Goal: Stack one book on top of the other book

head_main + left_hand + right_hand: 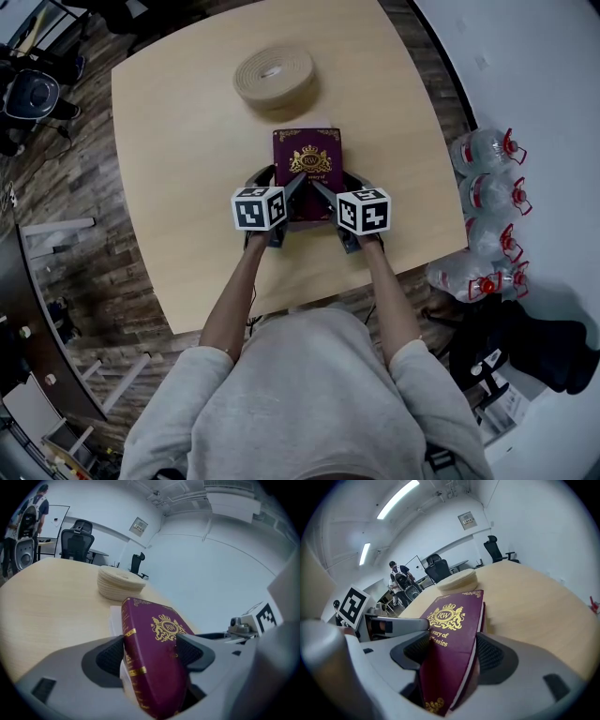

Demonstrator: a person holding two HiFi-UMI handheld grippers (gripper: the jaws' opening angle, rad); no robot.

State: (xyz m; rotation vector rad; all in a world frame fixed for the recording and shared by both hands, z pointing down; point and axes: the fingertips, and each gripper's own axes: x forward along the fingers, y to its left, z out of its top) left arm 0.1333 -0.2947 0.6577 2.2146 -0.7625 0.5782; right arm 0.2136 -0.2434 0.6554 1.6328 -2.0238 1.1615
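A maroon book (307, 164) with a gold crest lies near the middle of the light wooden table (178, 141). Both grippers hold its near end. My left gripper (285, 193) is shut on the near left corner: in the left gripper view its pads press the spine and cover of the book (159, 639). On the near right corner, my right gripper (330, 195) is shut on the book (450, 620), its pads against cover and page edge. A thin maroon edge (493, 610) and a white strip (115, 616) show under the book; I cannot tell if these are a second book.
A beige coiled roll (274, 73) sits on the table beyond the book. Several large water bottles (487, 187) stand on the floor to the right. Office chairs (75, 541) and a standing person (30, 517) are beyond the table's far side.
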